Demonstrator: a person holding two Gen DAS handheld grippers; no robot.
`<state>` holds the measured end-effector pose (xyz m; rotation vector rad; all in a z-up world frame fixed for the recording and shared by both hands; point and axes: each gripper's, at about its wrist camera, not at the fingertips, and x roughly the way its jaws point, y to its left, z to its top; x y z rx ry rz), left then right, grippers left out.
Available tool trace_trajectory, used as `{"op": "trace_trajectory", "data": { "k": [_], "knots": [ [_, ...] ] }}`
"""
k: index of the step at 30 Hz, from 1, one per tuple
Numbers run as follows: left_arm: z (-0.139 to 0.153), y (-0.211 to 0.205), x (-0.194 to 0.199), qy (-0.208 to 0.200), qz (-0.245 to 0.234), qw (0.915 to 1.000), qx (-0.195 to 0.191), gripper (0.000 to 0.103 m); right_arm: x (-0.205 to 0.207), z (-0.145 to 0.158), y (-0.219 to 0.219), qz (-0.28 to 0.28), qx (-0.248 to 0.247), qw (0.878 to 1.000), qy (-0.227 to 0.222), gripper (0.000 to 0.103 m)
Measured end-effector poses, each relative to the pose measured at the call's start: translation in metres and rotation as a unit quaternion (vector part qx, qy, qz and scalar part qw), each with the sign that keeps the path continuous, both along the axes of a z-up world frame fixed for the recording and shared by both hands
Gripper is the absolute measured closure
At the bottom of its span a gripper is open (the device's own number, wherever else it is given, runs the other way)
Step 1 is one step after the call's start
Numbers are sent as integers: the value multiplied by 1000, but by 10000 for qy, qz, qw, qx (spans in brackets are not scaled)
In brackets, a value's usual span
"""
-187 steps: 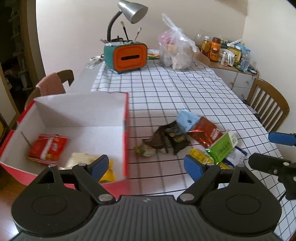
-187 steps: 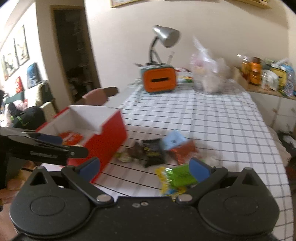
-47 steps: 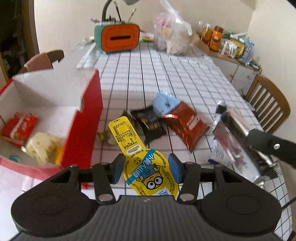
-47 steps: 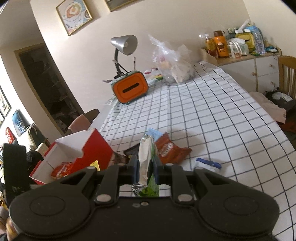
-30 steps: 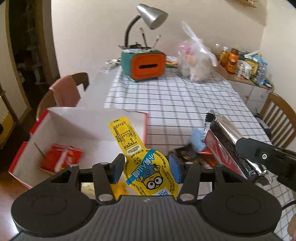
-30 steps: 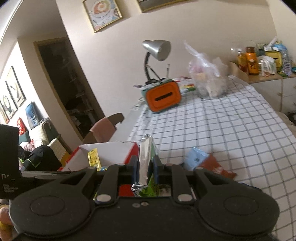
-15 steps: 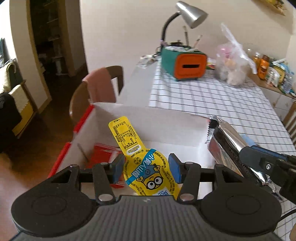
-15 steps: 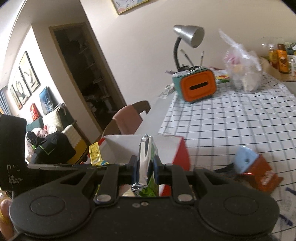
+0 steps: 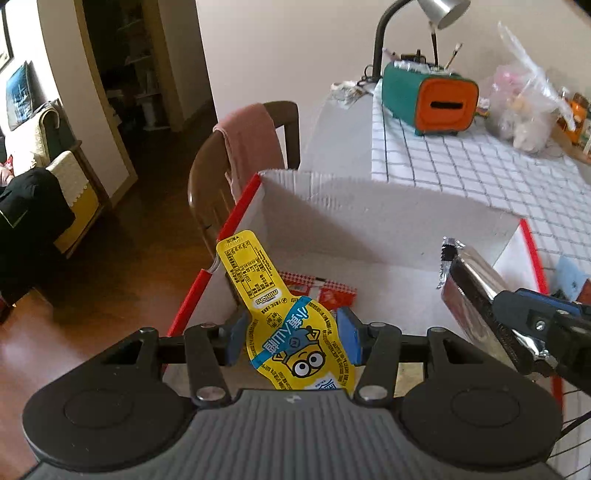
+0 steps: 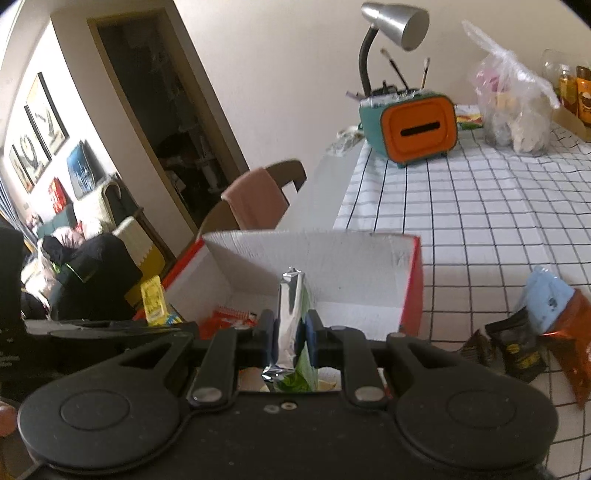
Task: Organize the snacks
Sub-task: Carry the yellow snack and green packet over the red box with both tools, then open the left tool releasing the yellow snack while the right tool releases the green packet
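My left gripper (image 9: 293, 338) is shut on a yellow Minions snack pouch (image 9: 288, 325), held over the near left part of the red box with white inside (image 9: 369, 218). My right gripper (image 10: 290, 338) is shut on a silver-and-green foil packet (image 10: 290, 317), which stands edge-on over the same box (image 10: 332, 251). In the left wrist view that packet (image 9: 476, 280) and the right gripper show at the right, above the box's right side. A red-and-white snack packet (image 9: 325, 290) lies on the box floor. Loose blue, black and brown-red snacks (image 10: 535, 325) lie on the tablecloth to the right.
A teal-and-orange holder (image 10: 413, 127) with a grey lamp (image 10: 395, 22) and a clear plastic bag (image 10: 513, 107) stand at the table's far end. A wooden chair with a pink cloth (image 9: 251, 147) stands behind the box. Dark wooden floor lies to the left.
Both grippers have swung left and sunk from above the loose snacks to over the red box, each still gripping its packet. The box now fills the middle of both views.
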<state>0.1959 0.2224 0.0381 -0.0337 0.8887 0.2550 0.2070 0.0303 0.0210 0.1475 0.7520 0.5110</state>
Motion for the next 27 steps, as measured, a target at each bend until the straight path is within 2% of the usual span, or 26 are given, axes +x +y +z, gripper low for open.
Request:
{"op": "trace_trajectory", "data": {
  "k": [9, 16, 21, 24, 27],
  "knots": [
    [-22, -3, 10, 300, -143, 9989, 316, 52, 3, -21, 21, 108, -391, 9990, 177, 86],
    [-33, -4, 16, 495, -157, 9981, 340, 51, 1, -27, 25, 183, -598, 9977, 251, 86],
    [-34, -2, 15, 448, -99, 9986, 266, 51, -1, -28, 25, 265, -694, 9969, 252, 78],
    [-32, -3, 12, 392, -107, 9988, 261, 50, -2, -28, 24, 291, -700, 9968, 262, 77],
    [-28, -4, 8, 325, -126, 9991, 231, 45, -4, -24, 22, 299, -658, 9971, 249, 71]
  ]
}}
